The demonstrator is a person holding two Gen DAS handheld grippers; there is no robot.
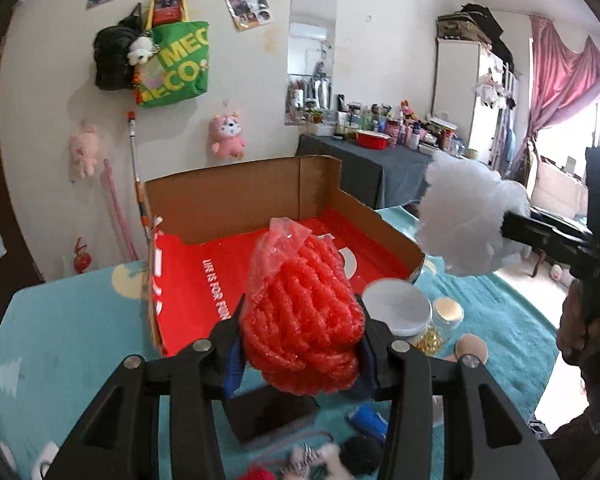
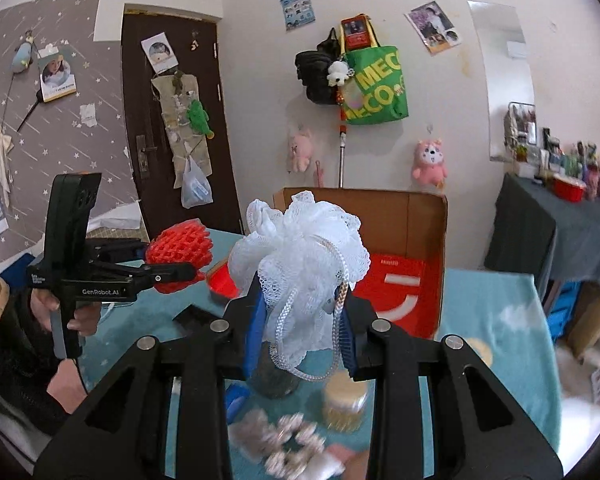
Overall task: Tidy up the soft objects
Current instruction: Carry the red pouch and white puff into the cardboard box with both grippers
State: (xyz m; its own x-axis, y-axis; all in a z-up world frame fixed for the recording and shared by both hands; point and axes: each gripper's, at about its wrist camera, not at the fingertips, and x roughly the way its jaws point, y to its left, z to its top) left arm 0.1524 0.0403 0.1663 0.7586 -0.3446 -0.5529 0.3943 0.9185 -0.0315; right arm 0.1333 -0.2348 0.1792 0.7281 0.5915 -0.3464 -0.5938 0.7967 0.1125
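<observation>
My left gripper (image 1: 300, 344) is shut on a red foam net bundle (image 1: 300, 316) wrapped in clear plastic, held above the teal table. In the right wrist view the same red bundle (image 2: 180, 252) shows at the left, in the left gripper (image 2: 188, 270). My right gripper (image 2: 302, 320) is shut on a white mesh bath pouf (image 2: 304, 256) with a cord loop hanging below. The pouf (image 1: 468, 220) also appears at the right of the left wrist view. Beyond both lies an open cardboard box (image 1: 260, 188) with a red lining (image 2: 400, 280).
On the teal tablecloth (image 1: 68, 336) lie a white-lidded jar (image 1: 396, 308), a jar of gold bits (image 2: 346, 404), a dark block (image 1: 272, 416), a blue item (image 1: 370, 420) and small plush pieces (image 2: 284, 444). A cluttered side table (image 1: 380, 152) stands behind.
</observation>
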